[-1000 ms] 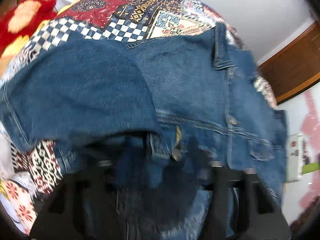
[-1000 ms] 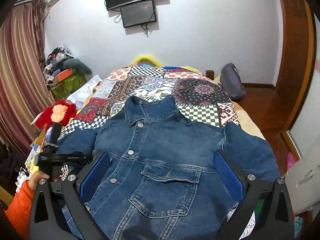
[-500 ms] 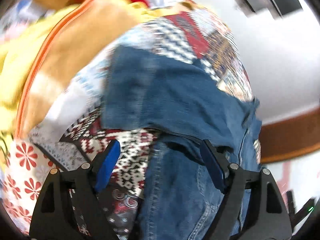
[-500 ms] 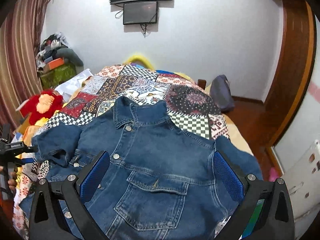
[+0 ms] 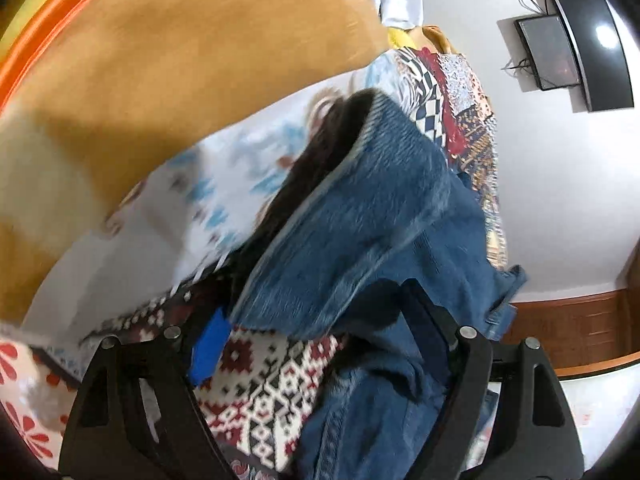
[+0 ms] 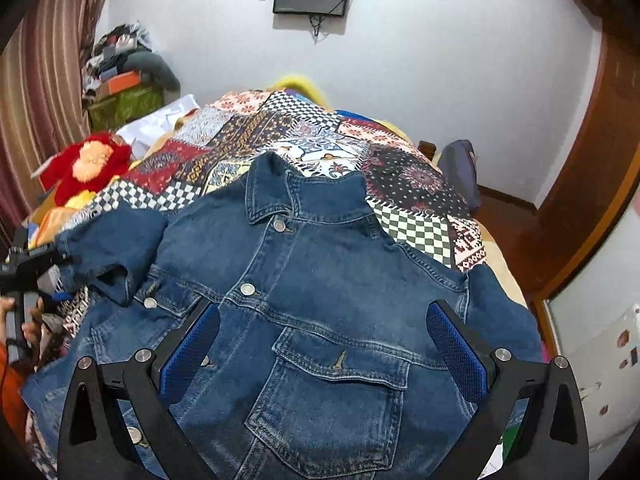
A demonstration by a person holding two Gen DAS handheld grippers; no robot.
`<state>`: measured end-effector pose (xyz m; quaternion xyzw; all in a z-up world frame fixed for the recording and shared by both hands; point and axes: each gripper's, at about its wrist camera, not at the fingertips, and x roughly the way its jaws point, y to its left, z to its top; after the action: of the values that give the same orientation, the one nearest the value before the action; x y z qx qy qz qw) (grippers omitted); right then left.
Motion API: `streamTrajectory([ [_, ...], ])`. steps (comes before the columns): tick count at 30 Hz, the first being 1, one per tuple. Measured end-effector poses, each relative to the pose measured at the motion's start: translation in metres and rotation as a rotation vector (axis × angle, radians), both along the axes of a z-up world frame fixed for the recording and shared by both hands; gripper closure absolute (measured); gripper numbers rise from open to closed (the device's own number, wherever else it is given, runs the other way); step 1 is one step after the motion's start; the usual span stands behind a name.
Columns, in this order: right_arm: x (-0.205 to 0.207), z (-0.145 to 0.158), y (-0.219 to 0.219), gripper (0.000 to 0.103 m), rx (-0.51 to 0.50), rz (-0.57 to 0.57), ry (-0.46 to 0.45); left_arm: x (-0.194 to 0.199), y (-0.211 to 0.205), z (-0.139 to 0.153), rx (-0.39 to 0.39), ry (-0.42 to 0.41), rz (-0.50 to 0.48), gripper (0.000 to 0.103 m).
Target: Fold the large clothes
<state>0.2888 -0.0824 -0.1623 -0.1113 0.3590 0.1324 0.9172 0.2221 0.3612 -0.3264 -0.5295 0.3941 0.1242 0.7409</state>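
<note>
A blue denim jacket (image 6: 320, 300) lies face up on the patchwork bedspread (image 6: 312, 136), collar toward the far wall. Its left sleeve (image 6: 108, 248) is folded back on itself at the bed's left edge. My left gripper (image 5: 320, 344) is open, its jaws wide apart around the cuff end of that sleeve (image 5: 352, 220), which hangs just ahead of the fingers. It also shows in the right wrist view (image 6: 28, 264) at the sleeve's cuff. My right gripper (image 6: 320, 344) is open and empty above the jacket's chest pocket (image 6: 332, 396).
A red plush toy (image 6: 84, 164) and a pile of boxes and clothes (image 6: 124, 80) lie at the left. An orange-brown blanket (image 5: 160, 60) fills the left wrist view's upper left. A dark bag (image 6: 460, 168) sits by the bed's right side.
My left gripper has let go of the sleeve, opened and swung out to the bed's left edge beside the cuff. My right gripper has tilted down over the jacket.
</note>
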Motion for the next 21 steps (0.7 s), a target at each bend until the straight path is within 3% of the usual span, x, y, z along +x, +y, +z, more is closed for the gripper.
streamTrajectory([
  [2, 0.002, -0.003, 0.002, 0.0, -0.009, 0.001, 0.006, 0.007, -0.005, 0.003, 0.102, 0.038, 0.005, 0.036],
  [4, 0.005, -0.005, 0.0, 0.0, -0.006, -0.001, 0.017, 0.012, -0.013, 0.008, 0.213, 0.102, 0.001, 0.06],
  [7, 0.006, -0.007, -0.003, 0.0, 0.013, 0.0, 0.035, 0.016, -0.024, 0.023, 0.361, 0.146, -0.029, 0.08],
  [11, 0.005, -0.005, -0.012, 0.0, 0.021, -0.007, 0.024, 0.019, -0.037, 0.064, 0.514, 0.124, -0.073, 0.086],
  [15, 0.004, 0.0, -0.025, 0.0, 0.045, -0.019, 0.002, 0.03, -0.061, 0.125, 0.602, -0.007, -0.115, 0.087],
  [21, 0.004, 0.012, -0.045, 0.0, 0.098, -0.029, -0.038, 0.062, -0.136, 0.225, 0.763, -0.215, -0.27, 0.088],
])
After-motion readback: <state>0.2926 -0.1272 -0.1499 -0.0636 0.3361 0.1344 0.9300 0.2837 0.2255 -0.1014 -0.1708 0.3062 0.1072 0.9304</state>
